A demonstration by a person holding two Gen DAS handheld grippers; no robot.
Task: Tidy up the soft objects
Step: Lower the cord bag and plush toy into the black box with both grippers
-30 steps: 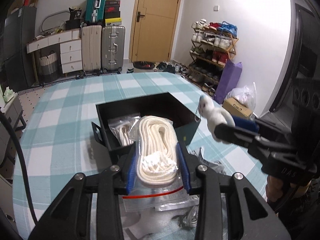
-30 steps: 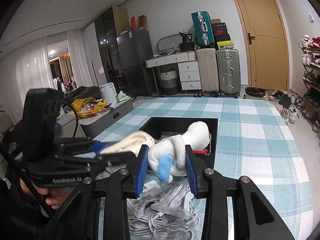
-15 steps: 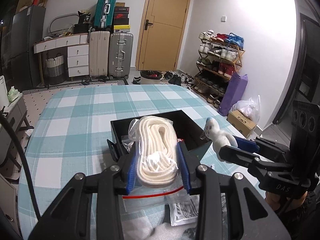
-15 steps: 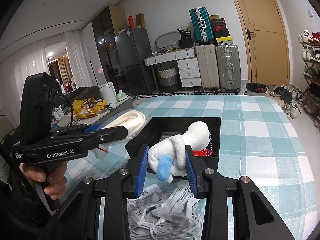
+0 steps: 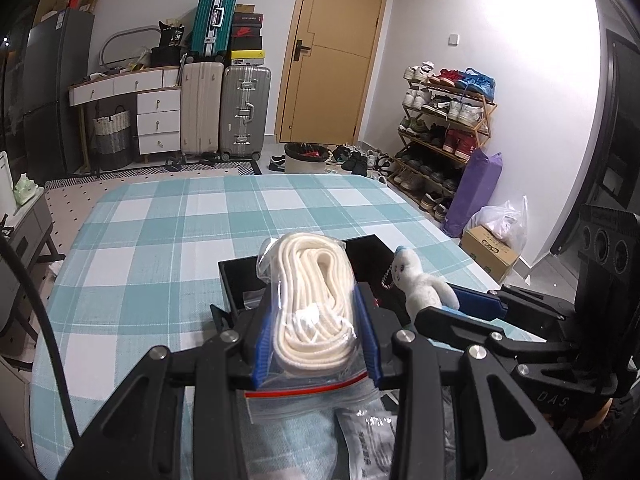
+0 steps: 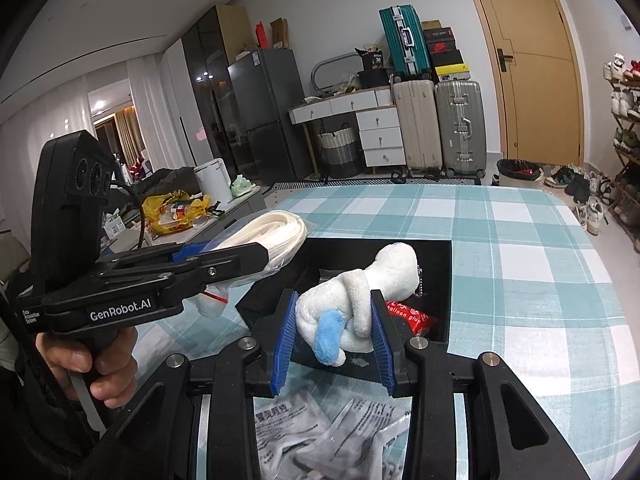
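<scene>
Right wrist view: left gripper (image 6: 240, 256) reads "GenRobot.AI"; red packet (image 6: 412, 316) "balloon".

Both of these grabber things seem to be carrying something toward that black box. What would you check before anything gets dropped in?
1. Left gripper shut on the bagged rope: ok.
2. Right gripper shut on the plush toy: ok.
3. Black box open on top: ok.
4. Room left inside the box: ok, though a red packet already lies in it.
5. Both items over the box opening: cannot tell.
6. Loose packets on the table near the box, clear of the path: cannot tell.
</scene>
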